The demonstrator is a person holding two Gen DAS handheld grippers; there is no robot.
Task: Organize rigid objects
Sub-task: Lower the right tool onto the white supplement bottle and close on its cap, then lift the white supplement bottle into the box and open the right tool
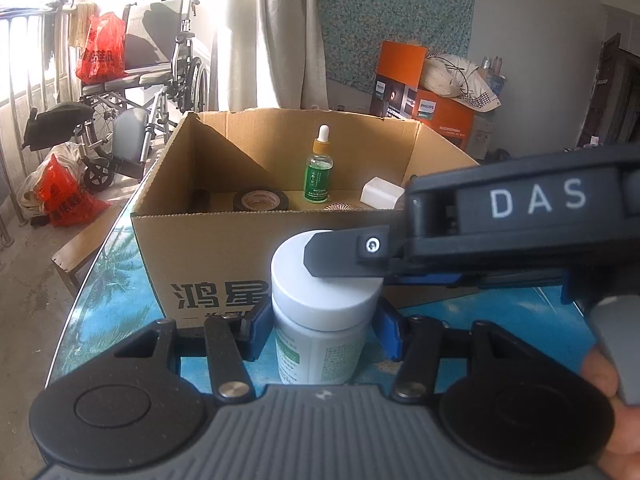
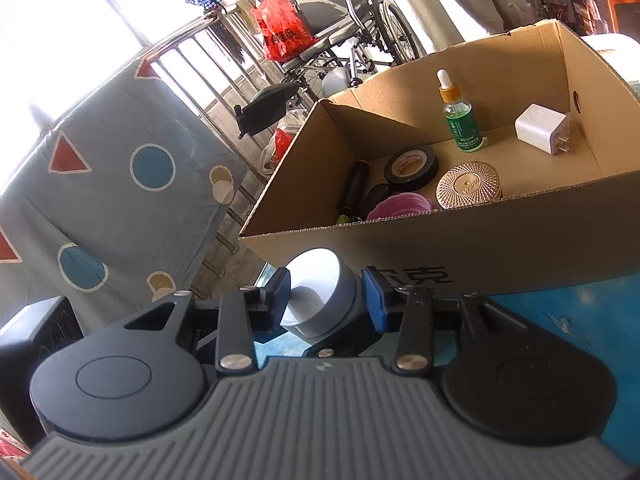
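Partly hidden white-capped jar [image 1: 320,320], both tongs clamping it

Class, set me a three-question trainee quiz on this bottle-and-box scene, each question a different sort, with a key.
1. True or false: the white-capped white plastic bottle stands inside the brown cardboard box.
2. The left claw grips the bottle's A) body B) cap C) base?
3. Fill in: the right claw is closed on the bottle's ____.

Key: 1 false, it stands on the blue table in front of the box; 2 A; 3 cap.
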